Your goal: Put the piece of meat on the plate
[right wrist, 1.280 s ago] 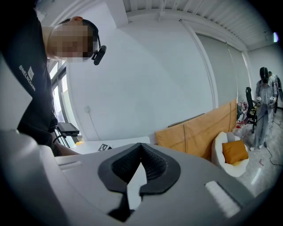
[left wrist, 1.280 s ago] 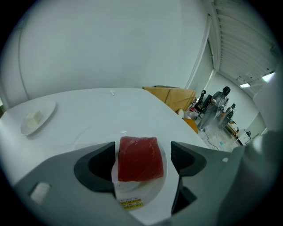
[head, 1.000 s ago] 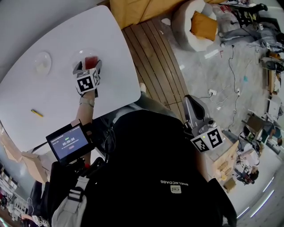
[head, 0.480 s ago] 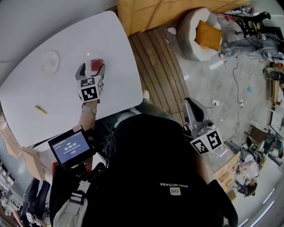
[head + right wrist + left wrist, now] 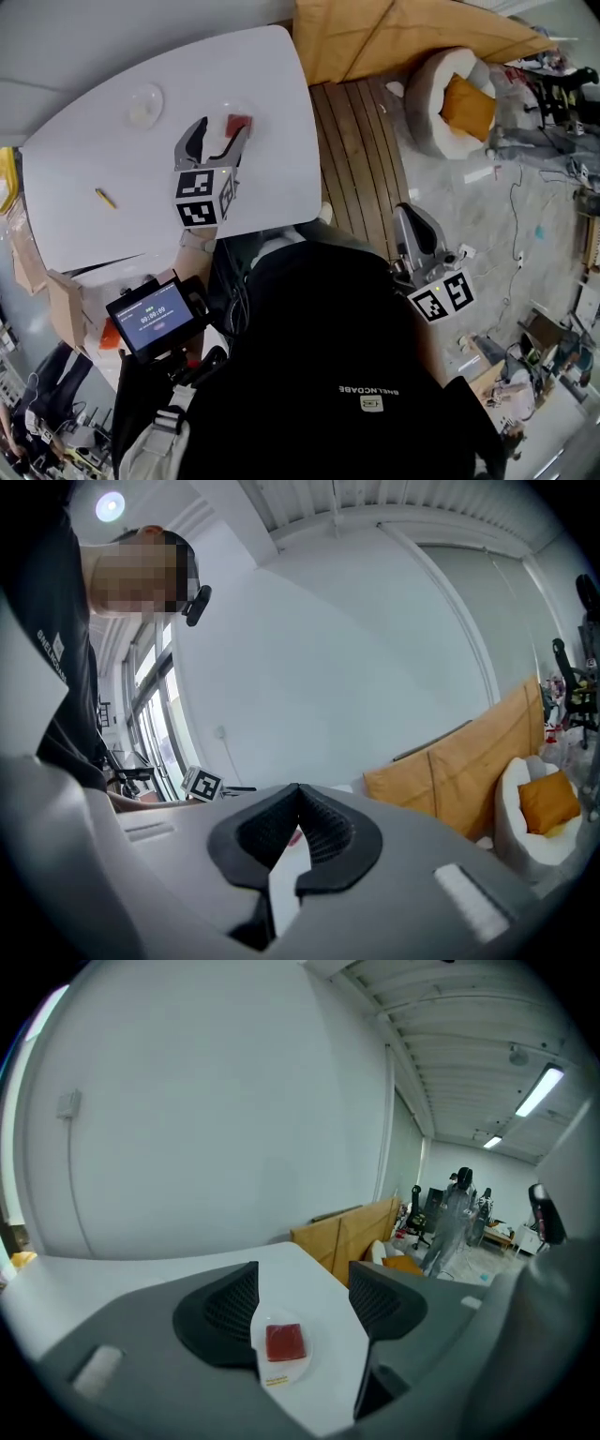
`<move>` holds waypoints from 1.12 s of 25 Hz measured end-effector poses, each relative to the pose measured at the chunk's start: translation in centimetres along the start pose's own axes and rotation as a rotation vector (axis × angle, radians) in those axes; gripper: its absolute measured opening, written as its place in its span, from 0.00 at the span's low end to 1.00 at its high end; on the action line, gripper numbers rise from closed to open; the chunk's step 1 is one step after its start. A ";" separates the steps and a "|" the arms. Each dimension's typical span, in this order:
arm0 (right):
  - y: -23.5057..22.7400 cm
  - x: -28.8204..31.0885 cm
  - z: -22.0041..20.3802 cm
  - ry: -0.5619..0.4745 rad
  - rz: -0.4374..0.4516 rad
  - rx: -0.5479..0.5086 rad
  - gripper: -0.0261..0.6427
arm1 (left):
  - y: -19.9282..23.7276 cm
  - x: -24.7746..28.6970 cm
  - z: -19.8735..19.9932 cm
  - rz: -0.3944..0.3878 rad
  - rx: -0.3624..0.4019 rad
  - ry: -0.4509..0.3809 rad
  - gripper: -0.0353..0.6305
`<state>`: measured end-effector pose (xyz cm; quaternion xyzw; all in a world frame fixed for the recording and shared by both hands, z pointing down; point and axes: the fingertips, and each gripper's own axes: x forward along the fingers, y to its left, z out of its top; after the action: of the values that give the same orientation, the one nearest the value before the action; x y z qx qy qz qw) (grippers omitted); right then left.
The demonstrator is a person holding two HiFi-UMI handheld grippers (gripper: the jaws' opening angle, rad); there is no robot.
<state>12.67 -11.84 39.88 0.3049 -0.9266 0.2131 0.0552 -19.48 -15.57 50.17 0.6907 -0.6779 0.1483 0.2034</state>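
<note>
A red square piece of meat (image 5: pixel 239 123) lies on a small clear plate (image 5: pixel 221 114) on the white table (image 5: pixel 112 150). My left gripper (image 5: pixel 223 133) hangs above the table on the near side of the plate. Its jaws are apart and closing, with nothing between them. In the left gripper view the meat (image 5: pixel 285 1342) and the plate (image 5: pixel 281 1371) show through the gap of the left gripper (image 5: pixel 305 1299), well below it. My right gripper (image 5: pixel 405 217) is off the table at the person's right side, over the floor. In its own view the right gripper (image 5: pixel 298 797) is shut and empty.
A second small clear dish (image 5: pixel 143 101) sits at the table's far left and a yellow pencil (image 5: pixel 105 198) lies nearer the left edge. A timer screen (image 5: pixel 155 317) hangs at the person's chest. Cardboard (image 5: pixel 375 37) and a round pet bed (image 5: pixel 459 94) stand on the floor to the right.
My left gripper has lifted up and back from the plate, leaving the meat lying on it, and its jaws have narrowed a little. The right gripper has stayed where it was.
</note>
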 end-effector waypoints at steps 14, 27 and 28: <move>3.1 7.8 0.0 0.035 0.282 -0.020 0.05 | -0.3 -8.8 2.9 0.058 -0.121 -0.193 0.20; 11.3 11.8 -0.6 0.091 0.565 -0.051 0.05 | -2.6 -20.3 2.6 0.165 -0.213 -0.340 0.08; 11.9 12.0 -0.7 0.096 0.582 -0.055 0.05 | -2.5 -20.9 2.4 0.176 -0.227 -0.345 0.08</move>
<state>-4.05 -9.45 39.04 0.0142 -0.9768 0.2091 0.0438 -17.94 1.58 37.84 0.6167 -0.7727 -0.0321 0.1470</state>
